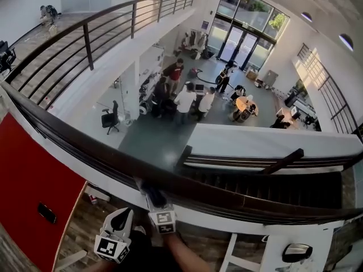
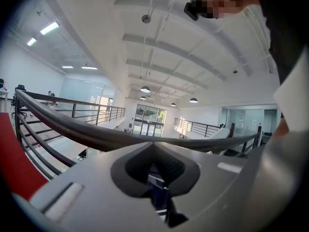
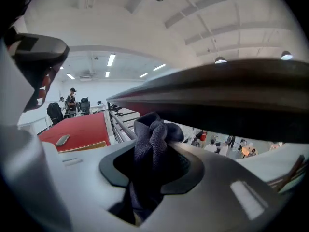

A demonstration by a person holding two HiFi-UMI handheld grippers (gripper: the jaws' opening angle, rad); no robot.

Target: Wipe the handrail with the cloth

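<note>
Dark cloth (image 3: 150, 146) sits bunched between the jaws of the right gripper (image 1: 152, 194), which are clamped on it. Its top touches the lower side of the dark handrail (image 3: 227, 98). In the head view this gripper is against the near side of the rail. Just to the left and lower, the left gripper (image 2: 153, 146) has its jaws together, with nothing between them. A red surface (image 1: 28, 180) lies at the far left, and several people (image 1: 184, 98) stand on the floor far below.

Cloth (image 3: 150, 141) lower end hidden inside right gripper (image 1: 154, 200); handrail (image 1: 238, 203) cut off by edges.
</note>
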